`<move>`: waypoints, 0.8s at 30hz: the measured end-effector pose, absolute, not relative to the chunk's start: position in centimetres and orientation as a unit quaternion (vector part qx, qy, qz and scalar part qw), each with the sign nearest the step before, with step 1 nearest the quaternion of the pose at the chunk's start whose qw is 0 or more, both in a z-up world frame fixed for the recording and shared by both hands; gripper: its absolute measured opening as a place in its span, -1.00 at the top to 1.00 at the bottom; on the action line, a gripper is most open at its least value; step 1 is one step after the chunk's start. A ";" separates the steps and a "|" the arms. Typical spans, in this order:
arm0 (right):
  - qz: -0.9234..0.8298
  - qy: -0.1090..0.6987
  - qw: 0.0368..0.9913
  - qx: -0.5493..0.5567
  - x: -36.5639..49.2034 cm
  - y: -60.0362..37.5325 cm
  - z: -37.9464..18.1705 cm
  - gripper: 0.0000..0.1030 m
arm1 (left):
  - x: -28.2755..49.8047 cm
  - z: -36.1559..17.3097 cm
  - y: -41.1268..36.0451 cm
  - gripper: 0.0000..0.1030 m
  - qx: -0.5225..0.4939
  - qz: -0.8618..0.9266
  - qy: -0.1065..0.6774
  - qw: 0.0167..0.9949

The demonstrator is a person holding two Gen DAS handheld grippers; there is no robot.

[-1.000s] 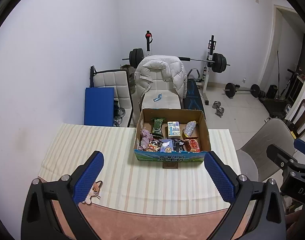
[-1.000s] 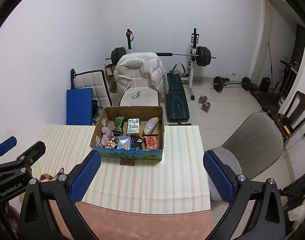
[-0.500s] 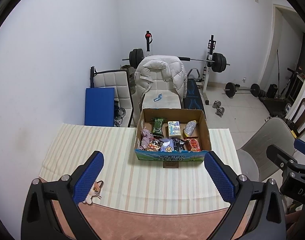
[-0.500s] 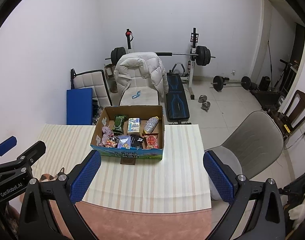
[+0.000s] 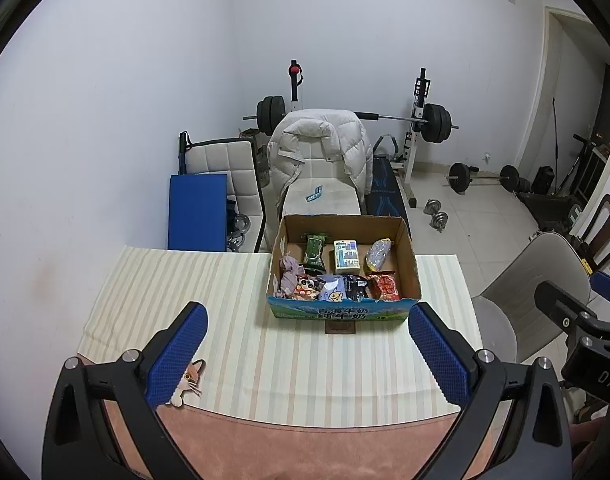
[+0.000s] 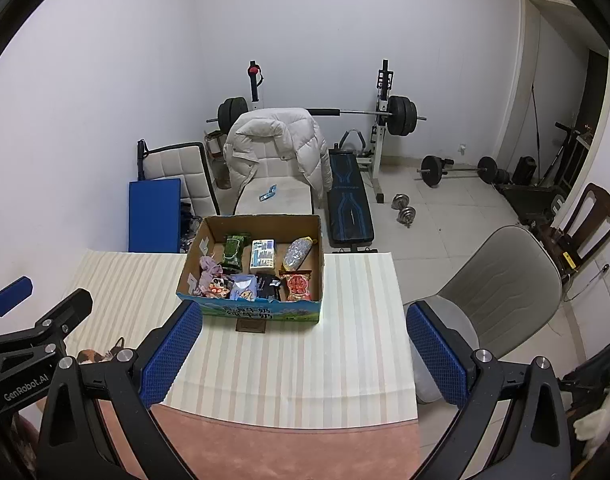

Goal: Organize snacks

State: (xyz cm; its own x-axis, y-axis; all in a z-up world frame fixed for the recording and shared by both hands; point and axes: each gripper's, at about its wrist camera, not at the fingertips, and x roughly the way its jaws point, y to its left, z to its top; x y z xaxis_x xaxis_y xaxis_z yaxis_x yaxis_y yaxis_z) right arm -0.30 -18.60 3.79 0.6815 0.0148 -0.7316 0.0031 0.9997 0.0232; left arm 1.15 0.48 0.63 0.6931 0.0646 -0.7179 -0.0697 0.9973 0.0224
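Observation:
An open cardboard box (image 5: pixel 409 256) (image 6: pixel 193 264) with a blue printed front stands at the far side of the striped table (image 5: pixel 209 304) (image 6: pixel 345 344). Several snack packets lie inside: a green pack (image 5: pixel 313 254), a white and blue carton (image 5: pixel 346 255), a silvery bag (image 5: pixel 377 254) and a red pack (image 5: pixel 386 285). My left gripper (image 5: pixel 307 354) hovers open above the near half of the table, well short of the box. My right gripper (image 6: pixel 303 354) is open too, at the same distance. Neither holds anything.
A small brown card (image 5: pixel 339 327) lies in front of the box. A cat-shaped charm (image 5: pixel 189 380) rests near the left front edge. Beyond the table stand a chair with a white jacket (image 5: pixel 317 148), a blue mat (image 5: pixel 197 212) and a weight bench. A grey chair (image 6: pixel 501 292) is at the right.

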 end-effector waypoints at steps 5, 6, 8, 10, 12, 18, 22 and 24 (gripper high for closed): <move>0.003 0.399 0.917 0.011 -0.4 -18.6 3.8 -1.00 | 1.1 0.6 0.6 -1.00 -0.002 0.035 0.390 0.920; 0.003 0.399 0.917 0.012 -0.3 -18.5 3.8 -1.00 | 1.1 0.6 0.6 -1.00 -0.003 0.034 0.390 0.920; 0.002 0.399 0.917 0.011 -0.3 -18.5 3.8 -1.00 | 1.1 0.6 0.6 -1.00 -0.003 0.035 0.389 0.921; 0.002 0.398 0.917 0.010 -0.3 -18.5 3.9 -1.00 | 1.1 0.6 0.6 -1.00 -0.003 0.033 0.389 0.921; 0.002 0.397 0.918 0.009 -0.3 -18.5 4.1 -1.00 | 1.1 0.6 0.6 -1.00 -0.003 0.034 0.389 0.921; 0.002 0.397 0.918 0.008 0.1 -18.9 4.8 -1.00 | 1.0 0.6 0.6 -1.00 -0.003 0.033 0.389 0.920; 0.002 0.395 0.918 0.007 0.2 -18.9 4.9 -1.00 | 1.0 0.7 0.6 -1.00 -0.004 0.033 0.389 0.921; 0.003 0.395 0.919 0.007 0.4 -19.2 5.0 -1.00 | 1.0 0.8 0.6 -1.00 -0.004 0.033 0.388 0.921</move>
